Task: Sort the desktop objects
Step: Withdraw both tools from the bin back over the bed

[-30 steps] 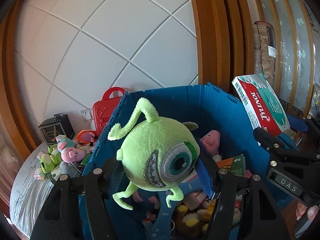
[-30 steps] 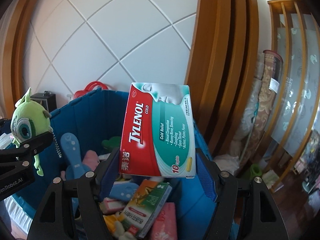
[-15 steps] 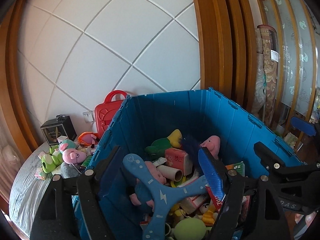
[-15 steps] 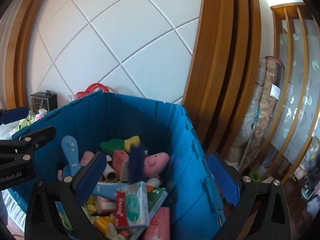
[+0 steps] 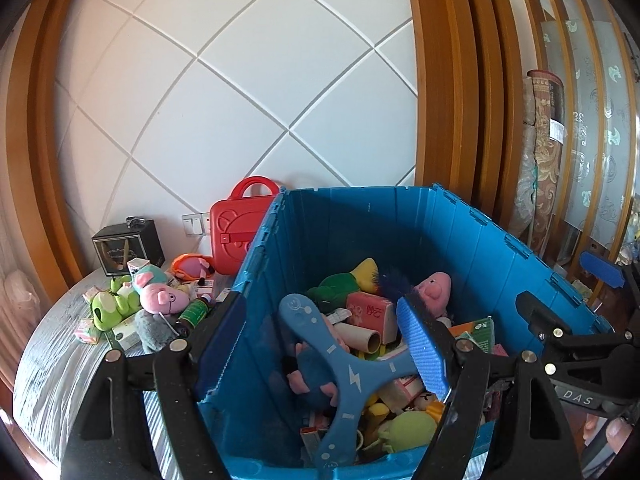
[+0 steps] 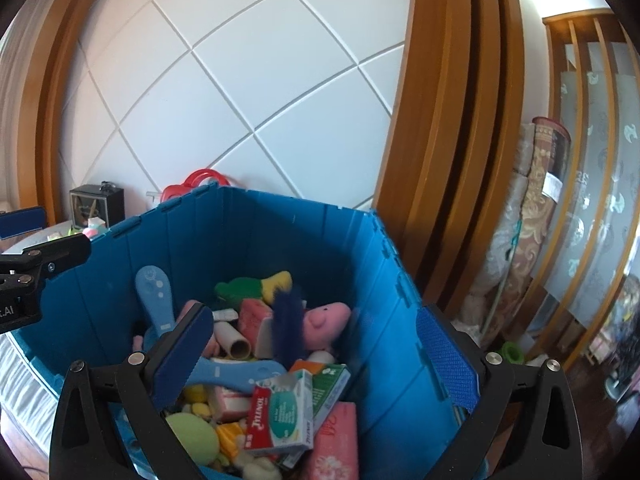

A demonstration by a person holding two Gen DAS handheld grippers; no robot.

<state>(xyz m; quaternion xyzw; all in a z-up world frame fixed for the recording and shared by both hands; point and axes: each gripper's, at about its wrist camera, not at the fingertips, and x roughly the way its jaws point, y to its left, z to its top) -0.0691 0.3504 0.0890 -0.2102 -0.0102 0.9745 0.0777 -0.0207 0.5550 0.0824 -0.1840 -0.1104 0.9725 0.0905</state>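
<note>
Brimming with plush toys, the blue crate [image 6: 280, 240] holds a Tylenol box [image 6: 280, 416] (both grippers [image 5: 320, 340] [image 6: 316, 356] spread, empty).

White diamond-panelled wall [image 5: 256, 92], wooden frame [image 5: 448, 80], and what looks like rolled carpets [image 5: 540, 152].

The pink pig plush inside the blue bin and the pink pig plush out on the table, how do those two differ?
The pig plush in the bin lies among boxes and toys inside the blue bin; the pig plush on the table lies outside it on the grey table, next to a green frog toy. The one on the table has a teal patch on its head; none shows on the one in the bin. Both are pink, soft and snouted.
</note>
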